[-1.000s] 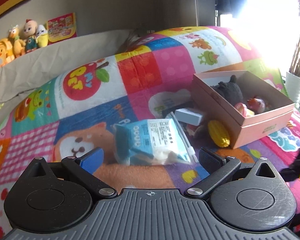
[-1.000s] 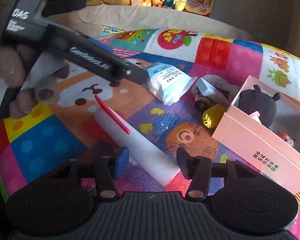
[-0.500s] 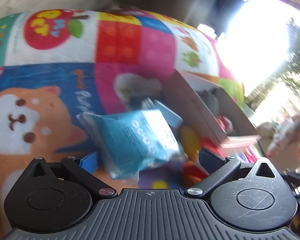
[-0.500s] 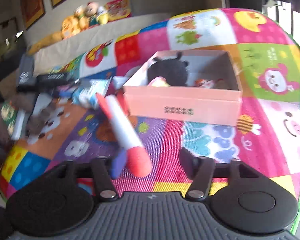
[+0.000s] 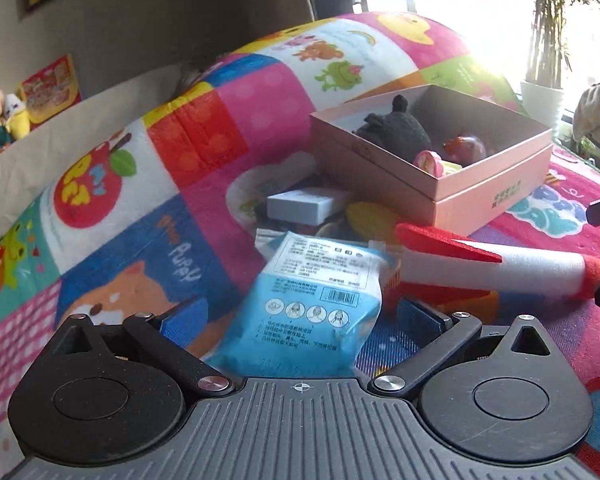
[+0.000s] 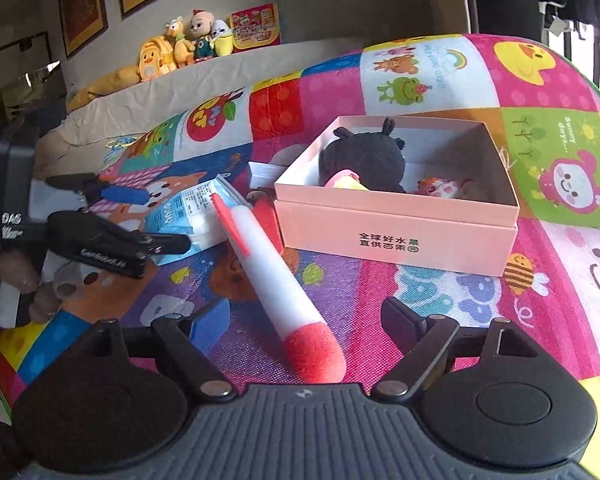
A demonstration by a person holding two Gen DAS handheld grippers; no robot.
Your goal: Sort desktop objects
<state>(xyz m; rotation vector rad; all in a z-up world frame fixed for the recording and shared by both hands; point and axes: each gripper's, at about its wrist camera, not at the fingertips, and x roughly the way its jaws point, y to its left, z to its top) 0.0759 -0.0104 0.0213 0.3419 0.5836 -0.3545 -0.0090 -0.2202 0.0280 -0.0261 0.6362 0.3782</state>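
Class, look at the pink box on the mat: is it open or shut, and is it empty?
Open and not empty. The pink box has no lid on top, and a black plush toy and smaller toys sit inside.

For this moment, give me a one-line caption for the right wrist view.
Open right claw straddles the foam rocket lying beside the pink box; left claw straddles the blue packet.

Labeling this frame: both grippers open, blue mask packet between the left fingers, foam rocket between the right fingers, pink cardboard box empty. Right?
One thing is wrong: the pink cardboard box is not empty. The right wrist view shows a black plush toy and smaller toys inside. The rest holds: left gripper open around the blue mask packet, right gripper open around the white-and-red foam rocket.
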